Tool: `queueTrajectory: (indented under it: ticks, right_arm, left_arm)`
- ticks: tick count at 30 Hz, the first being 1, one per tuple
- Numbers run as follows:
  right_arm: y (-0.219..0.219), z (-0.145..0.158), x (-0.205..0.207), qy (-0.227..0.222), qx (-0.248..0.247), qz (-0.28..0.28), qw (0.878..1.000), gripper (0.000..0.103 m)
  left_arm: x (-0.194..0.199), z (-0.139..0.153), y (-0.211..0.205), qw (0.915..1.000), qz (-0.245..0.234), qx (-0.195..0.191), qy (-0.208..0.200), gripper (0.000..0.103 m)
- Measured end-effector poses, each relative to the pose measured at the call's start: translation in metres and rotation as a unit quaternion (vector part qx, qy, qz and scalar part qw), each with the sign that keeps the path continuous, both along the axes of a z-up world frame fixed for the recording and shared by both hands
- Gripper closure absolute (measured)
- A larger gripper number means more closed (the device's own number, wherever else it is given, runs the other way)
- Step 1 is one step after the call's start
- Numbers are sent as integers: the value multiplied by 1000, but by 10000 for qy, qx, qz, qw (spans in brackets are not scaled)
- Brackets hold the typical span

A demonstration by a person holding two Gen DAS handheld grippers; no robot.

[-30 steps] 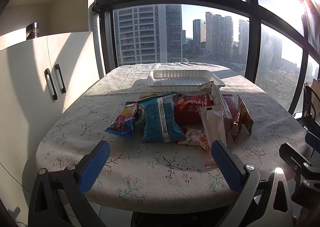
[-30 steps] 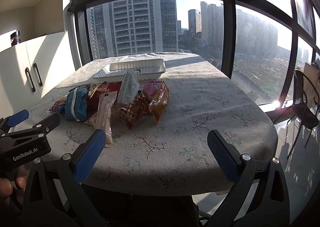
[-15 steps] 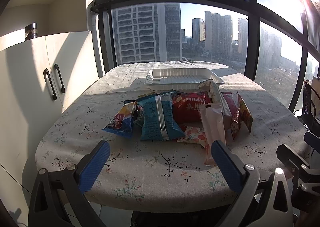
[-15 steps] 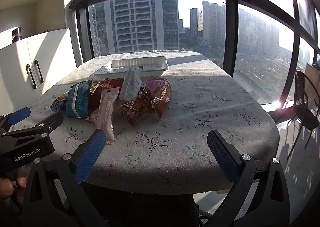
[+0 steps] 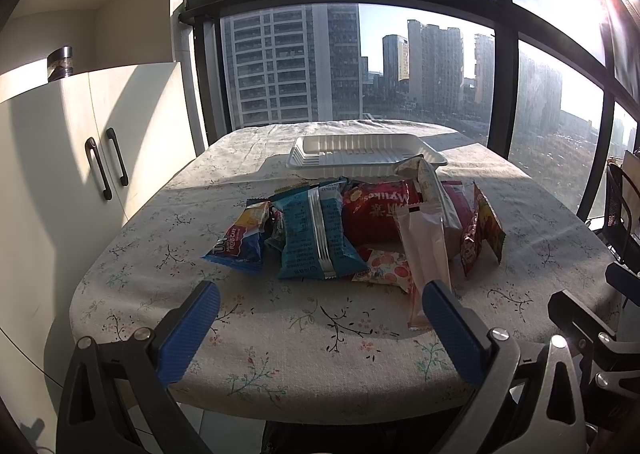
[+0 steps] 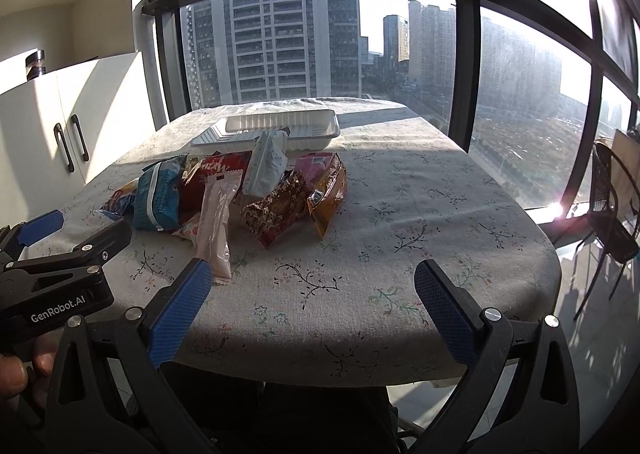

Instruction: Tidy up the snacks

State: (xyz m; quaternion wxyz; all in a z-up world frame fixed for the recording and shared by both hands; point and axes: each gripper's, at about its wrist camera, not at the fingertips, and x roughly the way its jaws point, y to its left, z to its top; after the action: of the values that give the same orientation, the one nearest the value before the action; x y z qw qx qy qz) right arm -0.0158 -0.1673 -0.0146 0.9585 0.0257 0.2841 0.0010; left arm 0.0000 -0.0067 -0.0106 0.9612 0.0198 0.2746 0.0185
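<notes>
Both tongs, left tongs [image 5: 318,308] and right tongs [image 6: 308,288], are hanging spread and empty at the table's [image 6: 420,214] near edge, pink wrapper [image 5: 424,250] lying lengthwise toward them, snack pile [image 5: 352,222] beyond, white tray [image 5: 366,156] farthest.

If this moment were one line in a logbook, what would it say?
left gripper: open, empty | right gripper: open, empty | snack packets: piled on table | white tray: empty, behind pile | stage: nothing picked yet
</notes>
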Motion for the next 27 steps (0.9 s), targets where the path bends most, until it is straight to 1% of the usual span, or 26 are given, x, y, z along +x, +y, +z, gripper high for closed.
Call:
queueTrajectory:
  ticks: [22,27]
  right_arm:
    - [3,-4,1,49,-15,71,10000,0]
    - [4,-5,1,53,-6,95,9999,0]
  left_arm:
    - [1,-2,-4,10000,-24,53,37,0]
    - [2,-3,-5,9999,-97,61,46,0]
